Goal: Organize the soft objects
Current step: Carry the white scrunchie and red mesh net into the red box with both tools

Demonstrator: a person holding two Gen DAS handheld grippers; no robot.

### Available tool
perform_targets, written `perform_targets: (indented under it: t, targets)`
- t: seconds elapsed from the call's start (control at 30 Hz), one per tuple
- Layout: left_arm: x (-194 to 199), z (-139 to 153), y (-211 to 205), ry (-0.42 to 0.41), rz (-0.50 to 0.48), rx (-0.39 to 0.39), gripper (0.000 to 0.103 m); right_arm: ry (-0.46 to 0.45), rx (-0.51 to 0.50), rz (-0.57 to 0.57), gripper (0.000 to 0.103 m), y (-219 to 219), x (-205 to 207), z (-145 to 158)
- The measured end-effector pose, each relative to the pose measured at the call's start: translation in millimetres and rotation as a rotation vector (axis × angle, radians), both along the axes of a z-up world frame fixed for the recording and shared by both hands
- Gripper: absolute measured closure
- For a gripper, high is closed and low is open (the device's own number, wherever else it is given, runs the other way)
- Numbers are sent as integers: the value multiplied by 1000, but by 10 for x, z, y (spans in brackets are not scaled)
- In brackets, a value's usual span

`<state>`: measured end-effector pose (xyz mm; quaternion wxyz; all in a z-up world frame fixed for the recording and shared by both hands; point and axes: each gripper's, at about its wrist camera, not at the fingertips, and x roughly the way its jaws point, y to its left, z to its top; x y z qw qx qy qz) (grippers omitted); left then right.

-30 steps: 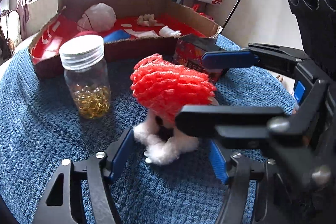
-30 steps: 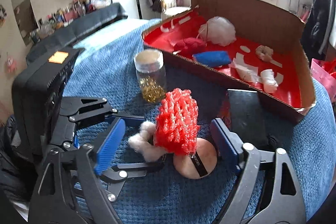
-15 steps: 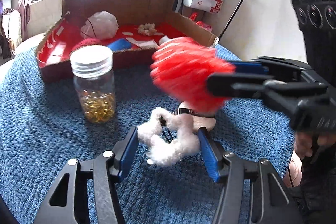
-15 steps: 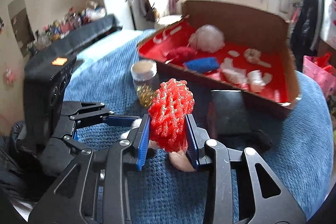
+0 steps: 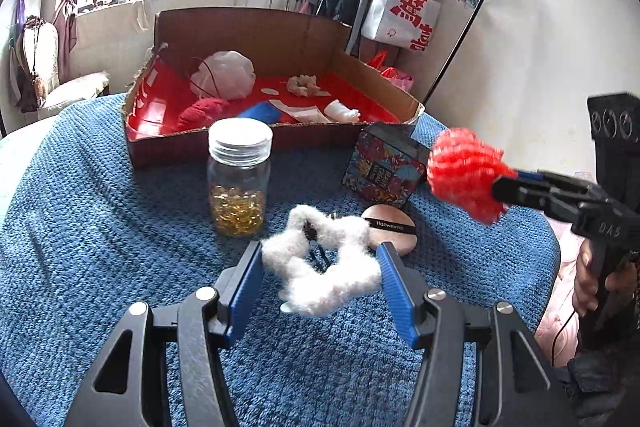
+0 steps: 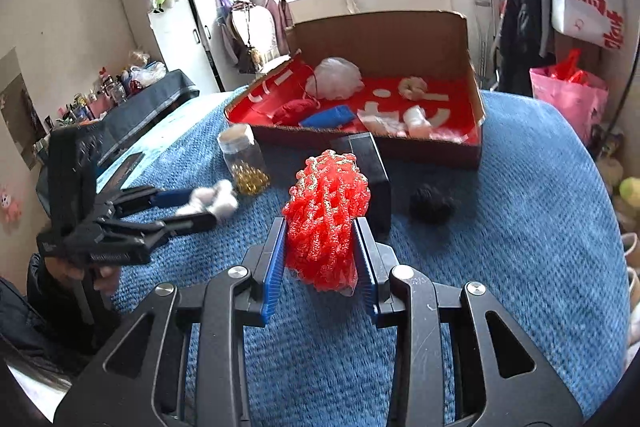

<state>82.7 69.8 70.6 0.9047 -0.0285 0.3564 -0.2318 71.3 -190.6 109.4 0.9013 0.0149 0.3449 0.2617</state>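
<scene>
The right tool (image 6: 320, 251), clamped on the red mesh puff (image 6: 326, 223), has lifted it clear of the blue surface (image 6: 500, 247) since a second ago, uncovering the white fluffy scrunchie (image 5: 320, 267). The left tool (image 5: 318, 287) stands apart around the scrunchie, nearer than before, probably its next pick. The cardboard box (image 6: 384, 39) beyond holds other soft things. Only the left view shows the powder puff (image 5: 394, 231); only the right shows a black scrunchie (image 6: 434, 207) beside the dark box (image 6: 370, 171).
</scene>
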Motion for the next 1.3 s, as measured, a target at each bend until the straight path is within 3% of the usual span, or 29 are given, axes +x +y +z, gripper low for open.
perform_targets:
  t: [0.57, 1.0, 1.3]
  targets:
    - [-88, 16, 113, 6, 9, -3, 43, 60, 14, -32, 72, -148, -80, -234]
    - [-58, 47, 99, 4, 10, -7, 43, 64, 18, -25, 72, -128, -78, -237]
    - [-111, 357, 177, -62, 19, -23, 43, 35, 24, -9, 72, -121, -115, -95]
